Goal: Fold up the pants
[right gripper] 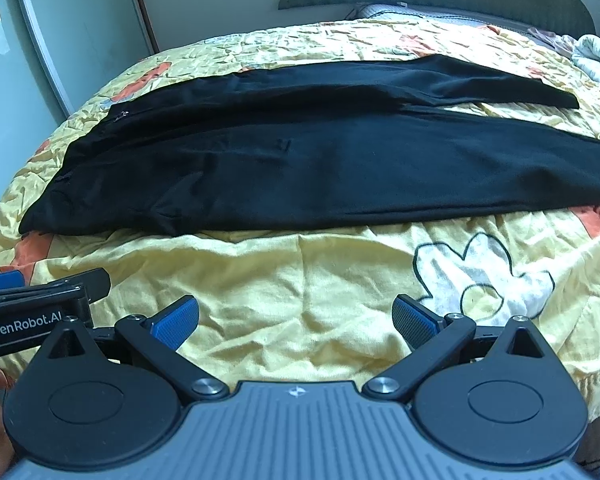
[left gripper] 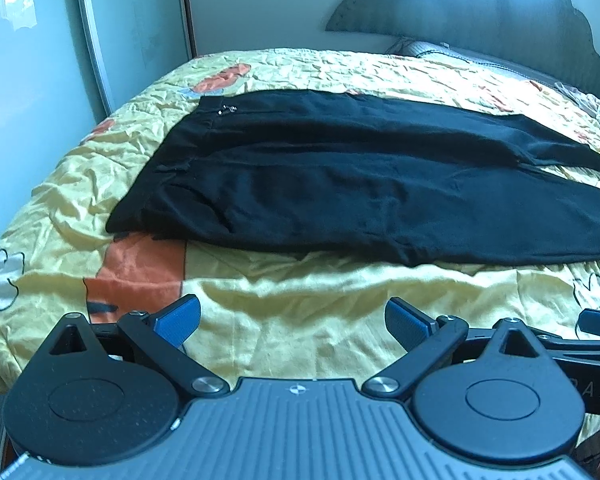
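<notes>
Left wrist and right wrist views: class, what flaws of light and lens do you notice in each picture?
Left wrist view: window glare hazes the headboard, and the black pants lose nearly all fold detail. Right wrist view: fisheye bends the bedspread into a dome, and the wardrobe door edge curves; the corners darken.

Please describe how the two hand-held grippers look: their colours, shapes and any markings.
Both match: the left hand-held gripper and right hand-held gripper have black linkage arms, round black discs, ribbed grey bodies and blue textured pads. White "GenRobot.AI" lettering marks the left one's side.
</notes>
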`<state>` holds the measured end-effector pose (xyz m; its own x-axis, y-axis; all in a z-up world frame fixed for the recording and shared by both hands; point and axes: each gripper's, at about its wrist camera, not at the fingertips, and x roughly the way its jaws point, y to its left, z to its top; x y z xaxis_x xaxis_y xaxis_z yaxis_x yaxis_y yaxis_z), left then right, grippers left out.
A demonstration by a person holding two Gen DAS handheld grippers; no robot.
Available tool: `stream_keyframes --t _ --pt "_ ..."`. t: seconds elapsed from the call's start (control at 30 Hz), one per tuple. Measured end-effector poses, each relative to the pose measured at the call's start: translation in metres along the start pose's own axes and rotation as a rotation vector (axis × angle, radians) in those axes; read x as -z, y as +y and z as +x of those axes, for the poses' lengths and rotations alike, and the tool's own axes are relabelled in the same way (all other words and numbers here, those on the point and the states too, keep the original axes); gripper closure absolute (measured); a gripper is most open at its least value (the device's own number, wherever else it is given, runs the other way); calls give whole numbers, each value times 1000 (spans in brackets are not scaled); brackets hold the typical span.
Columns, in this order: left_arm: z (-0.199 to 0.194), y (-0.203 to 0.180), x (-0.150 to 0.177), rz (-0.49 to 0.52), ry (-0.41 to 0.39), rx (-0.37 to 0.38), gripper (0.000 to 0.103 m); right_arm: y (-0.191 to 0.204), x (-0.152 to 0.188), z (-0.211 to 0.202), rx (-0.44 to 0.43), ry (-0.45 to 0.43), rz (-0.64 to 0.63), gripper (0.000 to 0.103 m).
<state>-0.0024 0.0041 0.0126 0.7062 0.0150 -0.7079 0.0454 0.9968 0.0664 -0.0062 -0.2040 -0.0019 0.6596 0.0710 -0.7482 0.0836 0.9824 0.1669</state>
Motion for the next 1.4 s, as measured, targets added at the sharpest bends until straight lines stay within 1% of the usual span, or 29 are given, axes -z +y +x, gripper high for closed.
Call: stream_keyframes --t 0.1,0.2,0.27,0.3,0.37,0.4,0.43,0.47,0.53,0.63,0.67,0.73,0.8,0.83,0.9,1.0,1.07,1.13,1.2,1.27,1.3,1.33,1.37,1.4 --pt "0 4 -7 -2 -21 -21 3 3 -10 4 -2 -3 -14 0" --pt "1 12 -15 -13 -35 -35 3 5 -27 4 -46 -41 -36 0" --pt "4 20 -22 -38 -37 -42 3 5 -44 -2 -102 -128 -55 0" --pt "7 25 -25 -52 -38 -46 3 6 -52 -5 -137 -189 -76 0" --pt "15 36 -33 -84 -36 -58 3 10 -69 -6 -190 -293 -158 0" --pt "21 41 -37 -99 -29 -68 3 15 -77 -4 -213 -324 -220 0" --pt "26 45 -41 -109 -20 -78 3 21 -88 4 -238 -318 -301 0" --pt "32 49 -45 -118 -12 -90 3 25 -97 12 -253 -297 -346 0" --pt "43 57 -56 -129 -1 -111 3 31 -118 27 -282 -299 -371 0" --pt "54 69 -72 -147 -13 -129 3 38 -153 46 -328 -320 -404 0" --pt "58 73 -77 -154 -20 -138 3 41 -164 53 -331 -308 -416 0" --pt "69 80 -90 -163 -27 -160 3 52 -188 77 -338 -253 -461 0" --pt "82 86 -103 -164 -5 -173 3 60 -207 106 -358 -207 -491 0" --pt "89 89 -109 -165 11 -176 3 63 -219 123 -383 -185 -508 0" --pt "101 94 -120 -164 35 -178 3 69 -238 148 -425 -171 -555 0" --pt "116 98 -135 -164 43 -186 3 85 -263 189 -494 -119 -655 0" --pt "125 101 -144 -161 48 -197 3 93 -276 213 -530 -99 -685 0" --pt "136 102 -152 -160 58 -212 3 99 -291 240 -570 -52 -676 2" --pt "145 104 -159 -162 68 -223 3 103 -303 264 -610 2 -658 8" --pt "153 106 -164 -161 77 -234 3 104 -313 286 -631 52 -635 13" --pt "156 107 -167 -161 80 -235 3 105 -317 295 -641 79 -624 21" --pt "160 107 -170 -164 83 -235 3 105 -320 304 -650 105 -616 31" --pt "164 108 -173 -167 86 -233 3 106 -321 311 -655 126 -623 36" --pt "167 108 -177 -171 90 -230 3 108 -321 318 -652 140 -628 47"
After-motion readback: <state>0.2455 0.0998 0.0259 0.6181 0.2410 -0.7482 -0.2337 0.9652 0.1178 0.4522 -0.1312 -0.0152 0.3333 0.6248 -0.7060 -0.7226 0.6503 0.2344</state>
